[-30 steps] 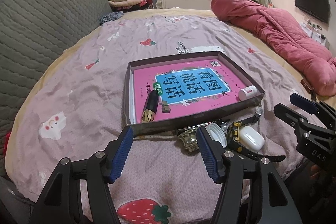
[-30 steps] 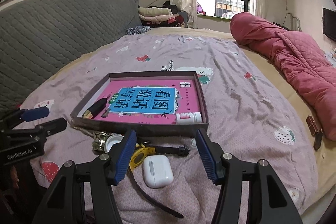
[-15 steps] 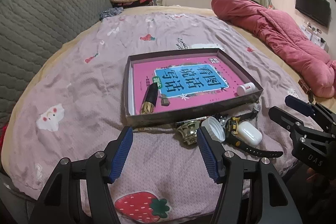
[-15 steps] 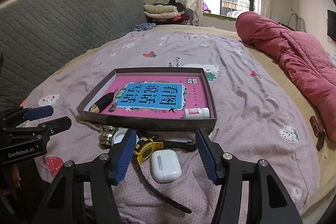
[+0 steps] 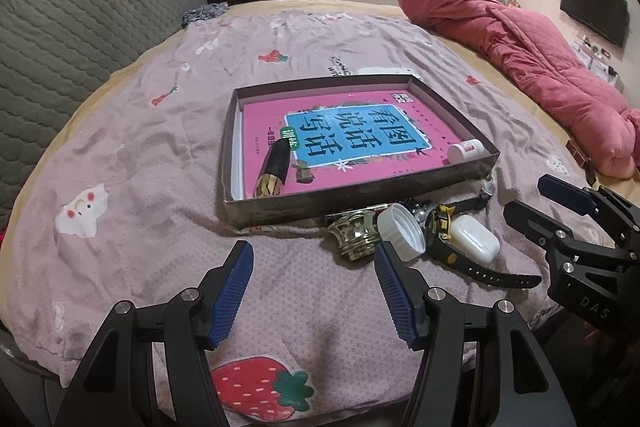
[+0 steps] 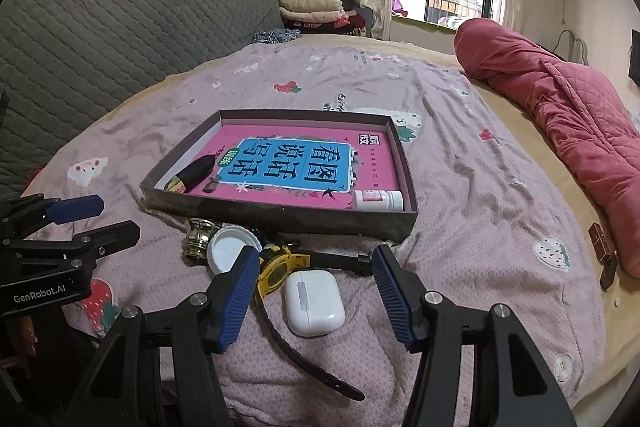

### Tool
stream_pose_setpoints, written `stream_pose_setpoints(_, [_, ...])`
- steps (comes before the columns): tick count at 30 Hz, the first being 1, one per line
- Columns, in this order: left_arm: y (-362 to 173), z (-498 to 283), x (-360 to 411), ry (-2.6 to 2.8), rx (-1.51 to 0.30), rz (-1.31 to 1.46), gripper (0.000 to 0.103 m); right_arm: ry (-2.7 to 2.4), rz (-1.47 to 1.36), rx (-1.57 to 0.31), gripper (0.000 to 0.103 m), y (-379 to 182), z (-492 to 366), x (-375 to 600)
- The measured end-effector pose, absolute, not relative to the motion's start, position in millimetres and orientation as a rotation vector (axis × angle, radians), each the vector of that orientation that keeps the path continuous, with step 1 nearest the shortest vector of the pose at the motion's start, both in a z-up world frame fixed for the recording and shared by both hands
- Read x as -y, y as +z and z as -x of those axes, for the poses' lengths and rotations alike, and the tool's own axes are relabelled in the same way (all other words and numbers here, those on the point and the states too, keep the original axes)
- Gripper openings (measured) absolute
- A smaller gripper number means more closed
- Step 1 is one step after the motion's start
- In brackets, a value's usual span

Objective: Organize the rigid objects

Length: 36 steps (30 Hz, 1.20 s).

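Rigid objects, loose group, on a mauve bedspread just outside the near wall of a shallow dark box.

Left wrist view: left gripper, jaws apart, nothing between them but bare bedspread. The loose group lies ahead and to the right of the jaws: brass fitting, white screw cap just beyond the right fingertip, yellow-and-black watch and white earbud case further right. Inside the box: pink-and-blue book, dark lipstick tube on its left part, small white bottle in the near right corner. The right gripper shows at the right edge, jaws apart.

Right wrist view: right gripper, jaws apart, gripping nothing. The earbud case lies between the jaws, touching neither. The watch sits just beside the left fingertip, its strap running under that finger. The screw cap and brass fitting lie left of the jaws. The box stands beyond them. The left gripper shows at the left edge.
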<state>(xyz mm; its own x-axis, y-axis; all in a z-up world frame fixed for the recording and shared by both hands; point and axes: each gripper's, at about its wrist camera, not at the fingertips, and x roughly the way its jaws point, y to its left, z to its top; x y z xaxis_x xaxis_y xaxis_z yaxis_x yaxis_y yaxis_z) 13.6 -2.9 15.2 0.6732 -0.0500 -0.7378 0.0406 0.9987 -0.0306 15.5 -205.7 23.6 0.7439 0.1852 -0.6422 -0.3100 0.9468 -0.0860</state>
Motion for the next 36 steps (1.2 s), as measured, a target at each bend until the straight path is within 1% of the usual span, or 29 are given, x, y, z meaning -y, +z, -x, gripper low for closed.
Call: stream_pose_setpoints(36, [0.5,-7.3,11.9,-0.098,-0.911,0.041,0.065,0.316,0.193,-0.775,0.058,10.2,-6.9,207.0])
